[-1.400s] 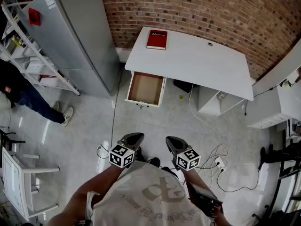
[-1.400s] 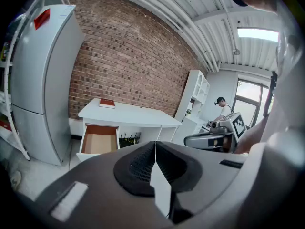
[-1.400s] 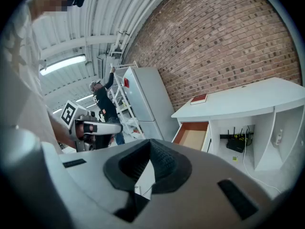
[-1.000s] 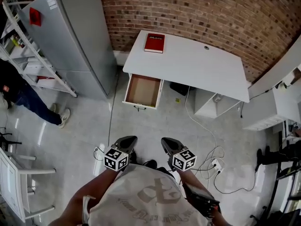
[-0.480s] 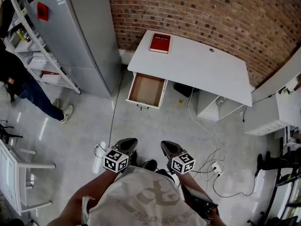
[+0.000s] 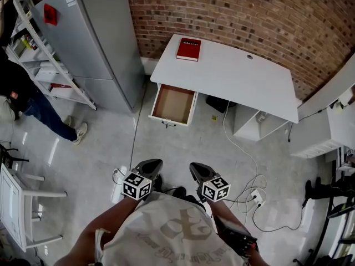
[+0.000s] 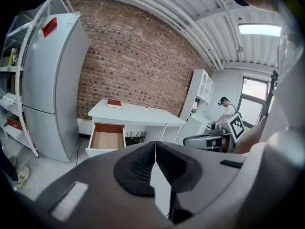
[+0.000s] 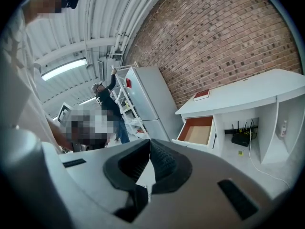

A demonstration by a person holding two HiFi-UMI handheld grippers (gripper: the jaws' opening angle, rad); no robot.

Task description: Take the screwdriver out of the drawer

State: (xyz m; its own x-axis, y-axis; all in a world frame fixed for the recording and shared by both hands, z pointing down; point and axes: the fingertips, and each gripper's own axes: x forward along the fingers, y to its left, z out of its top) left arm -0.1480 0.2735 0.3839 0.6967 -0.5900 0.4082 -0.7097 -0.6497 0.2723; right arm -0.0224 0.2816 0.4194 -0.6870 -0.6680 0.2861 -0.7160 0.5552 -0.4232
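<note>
The open drawer [image 6: 173, 105] hangs out under the left end of the white desk [image 6: 233, 76]. Its brown inside [image 7: 107, 138] [image 8: 198, 131] looks bare, and I see no screwdriver in any view. A red book [image 6: 188, 49] lies on the desk's far left corner. My left gripper [image 6: 151, 165] [image 7: 155, 144] and right gripper [image 6: 196, 169] [image 8: 149, 142] hang side by side close to my body, far short of the drawer. Both have their pads pressed together with nothing between them.
A grey fridge [image 6: 94, 37] stands left of the desk, with a white shelf rack [image 6: 33, 54] and a person [image 6: 28, 104] beyond it. Cables and a power strip [image 6: 255, 195] lie on the floor at right. A white chair [image 6: 16, 204] stands at the left edge.
The head view drifts a little, so the desk and drawer shift slightly in the picture. Both grippers keep their place by my body and stay shut.
</note>
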